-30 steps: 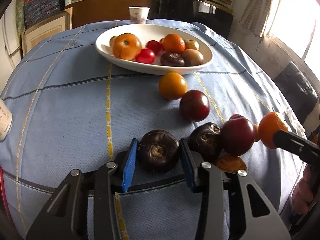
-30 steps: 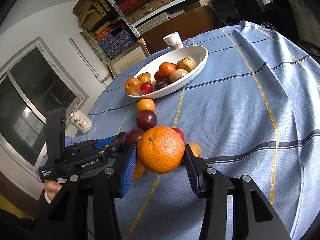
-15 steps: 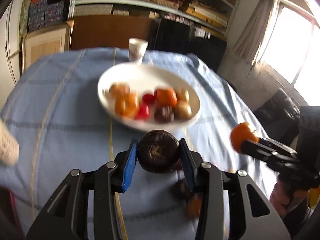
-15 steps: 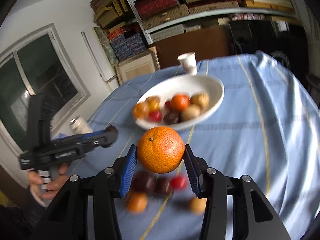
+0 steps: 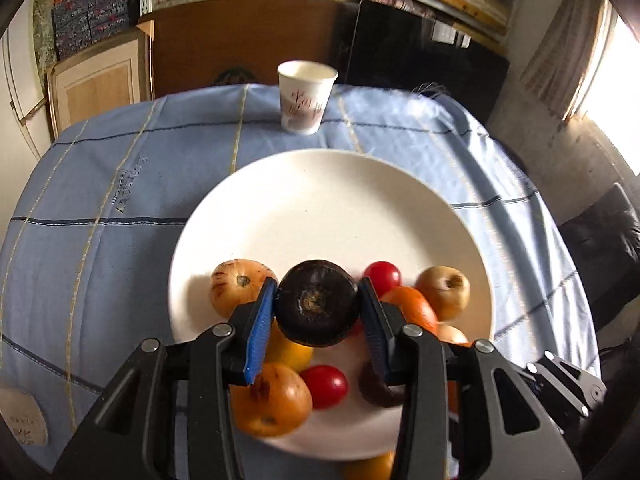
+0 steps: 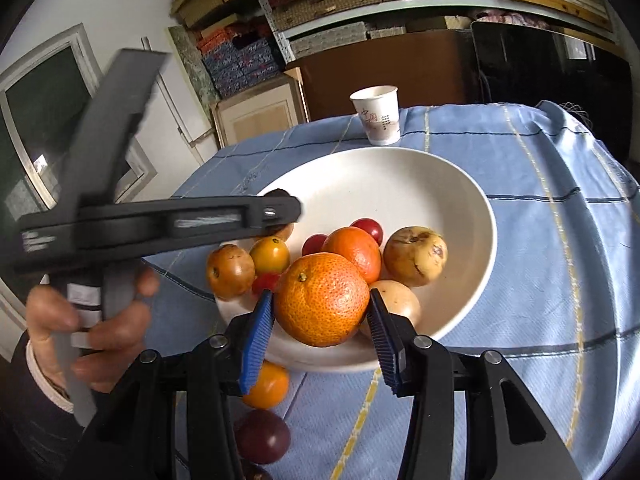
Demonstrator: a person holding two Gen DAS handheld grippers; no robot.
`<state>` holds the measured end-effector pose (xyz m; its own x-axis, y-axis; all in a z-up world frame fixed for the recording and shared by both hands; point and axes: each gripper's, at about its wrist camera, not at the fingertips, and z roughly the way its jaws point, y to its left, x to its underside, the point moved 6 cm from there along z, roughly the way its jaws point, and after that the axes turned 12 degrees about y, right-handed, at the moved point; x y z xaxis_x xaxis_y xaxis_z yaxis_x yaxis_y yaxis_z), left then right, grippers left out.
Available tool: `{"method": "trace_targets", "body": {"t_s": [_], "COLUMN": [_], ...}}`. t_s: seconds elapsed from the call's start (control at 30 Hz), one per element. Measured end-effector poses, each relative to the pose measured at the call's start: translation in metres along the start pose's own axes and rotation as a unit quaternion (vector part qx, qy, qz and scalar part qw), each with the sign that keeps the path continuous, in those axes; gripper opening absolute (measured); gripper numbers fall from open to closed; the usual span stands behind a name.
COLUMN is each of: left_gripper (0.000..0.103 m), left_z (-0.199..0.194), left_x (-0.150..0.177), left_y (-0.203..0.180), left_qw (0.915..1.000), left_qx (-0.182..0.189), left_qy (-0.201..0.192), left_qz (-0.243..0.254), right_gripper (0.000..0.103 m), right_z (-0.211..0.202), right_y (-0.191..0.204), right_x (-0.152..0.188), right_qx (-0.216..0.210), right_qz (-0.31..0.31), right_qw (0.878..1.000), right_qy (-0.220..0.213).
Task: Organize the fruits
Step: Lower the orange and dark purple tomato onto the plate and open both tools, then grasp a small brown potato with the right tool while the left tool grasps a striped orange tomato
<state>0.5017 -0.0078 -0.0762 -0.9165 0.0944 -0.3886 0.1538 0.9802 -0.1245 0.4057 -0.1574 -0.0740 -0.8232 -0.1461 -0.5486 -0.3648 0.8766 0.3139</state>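
Blue ribbed pads of the left gripper [image 5: 318, 312] are clamped on a dark purple fruit [image 5: 316, 304], which hangs over the near half of the white bowl [image 5: 320, 184], directly above the fruit already lying there. The right gripper [image 6: 322, 306] is clamped on an orange [image 6: 322, 298], held over the bowl's near rim, above the pale fruit at its edge. Both loads are roughly round, so no long axis governs the release.

Judgement: the left load is farther in over the bowl and appears ready to be lowered; the right load sits at the rim and needs a little more forward travel. The bowl's far half is bare. The two tools stand close together, the left just beside the right's path, so contact between them is a risk.

Two fruits [image 6: 266, 384] remain on the blue cloth [image 6: 540, 240] short of the bowl.
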Motion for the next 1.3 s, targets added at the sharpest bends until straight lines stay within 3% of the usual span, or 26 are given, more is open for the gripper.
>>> {"method": "trace_targets", "body": {"t_s": [0.03, 0.07, 0.13, 0.27, 0.43, 0.63, 0.8, 1.0, 1.1, 1.3], "left_gripper": [0.044, 0.064, 0.087, 0.089, 0.095, 0.098, 0.098, 0.098, 0.098, 0.098], "left_z": [0.003, 0.003, -0.01, -0.047, -0.088, -0.085, -0.068, -0.077, -0.081, -0.081], "left_x": [-0.001, -0.002, -0.003, 0.007, 0.059, 0.147, 0.192, 0.206, 0.209, 0.207], "left_y": [0.001, 0.003, 0.008, 0.006, 0.003, 0.008, 0.02, 0.017, 0.015, 0.014], "left_qw": [1.0, 0.9999, 0.9995, 0.9982, 0.9953, 0.9931, 0.9935, 0.9926, 0.9906, 0.9906], "left_qx": [-0.001, 0.0, 0.008, 0.022, 0.021, 0.015, -0.017, -0.026, -0.05, -0.061], "left_qy": [0.004, 0.007, -0.013, -0.05, -0.091, -0.105, -0.092, -0.109, -0.122, -0.119], "left_qz": [-0.003, -0.008, -0.028, -0.025, -0.023, -0.051, -0.066, -0.046, -0.037, -0.031], "right_gripper": [0.049, 0.05, 0.058, 0.058, 0.058, 0.058, 0.058, 0.058, 0.058, 0.048], "right_z": [0.001, 0.0, -0.01, -0.041, -0.069, -0.066, -0.074, -0.069, -0.063, -0.058], "right_y": [0.0, 0.001, 0.002, 0.0, -0.017, -0.042, -0.04, -0.027, -0.02, -0.013], "right_x": [0.0, 0.0, -0.001, 0.0, 0.027, 0.076, 0.112, 0.133, 0.139, 0.146], "right_qx": [0.001, -0.001, -0.016, -0.028, -0.002, -0.012, 0.019, 0.022, 0.039, 0.042], "right_qz": [0.0, -0.001, 0.001, 0.006, 0.005, 0.026, -0.005, -0.035, -0.06, -0.079], "right_qw": [1.0, 1.0, 1.0, 0.998, 0.997, 0.999, 1.0, 0.999, 0.997, 0.994], "right_qy": [-0.001, -0.003, -0.017, -0.047, -0.072, -0.026, -0.01, 0.018, 0.036, 0.056]}}
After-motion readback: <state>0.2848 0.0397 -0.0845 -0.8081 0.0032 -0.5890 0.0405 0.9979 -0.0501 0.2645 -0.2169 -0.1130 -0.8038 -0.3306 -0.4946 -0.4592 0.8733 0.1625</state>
